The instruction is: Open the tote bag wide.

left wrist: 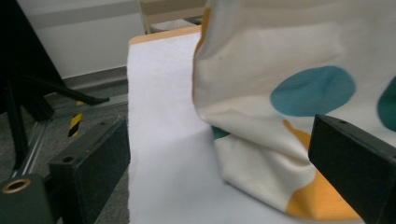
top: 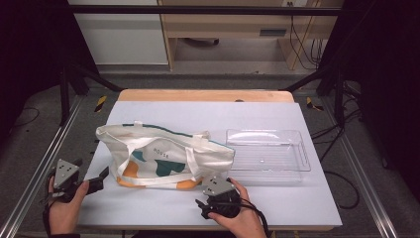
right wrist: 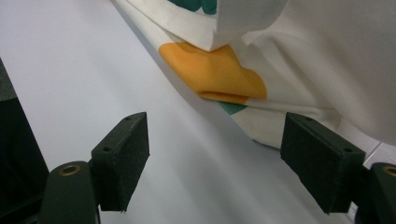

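Observation:
A cream tote bag (top: 163, 156) with teal and orange patches lies on its side on the white table top (top: 198, 111), left of centre. My left gripper (top: 101, 176) sits at the bag's left end. In the left gripper view my left gripper (left wrist: 219, 158) is open wide, and the bag's lower corner (left wrist: 261, 154) reaches between the jaws without the pads pressing it. My right gripper (top: 214, 181) is at the bag's near right corner. In the right gripper view my right gripper (right wrist: 219, 149) is open, with the bag's orange-patched edge (right wrist: 219, 70) just ahead of it.
A clear plastic tray (top: 267, 151) stands right of the bag, close to its right end. The table's left edge (left wrist: 128, 140) runs beside my left gripper, with floor and a metal rail (top: 44, 158) below. Dark frame posts flank the table.

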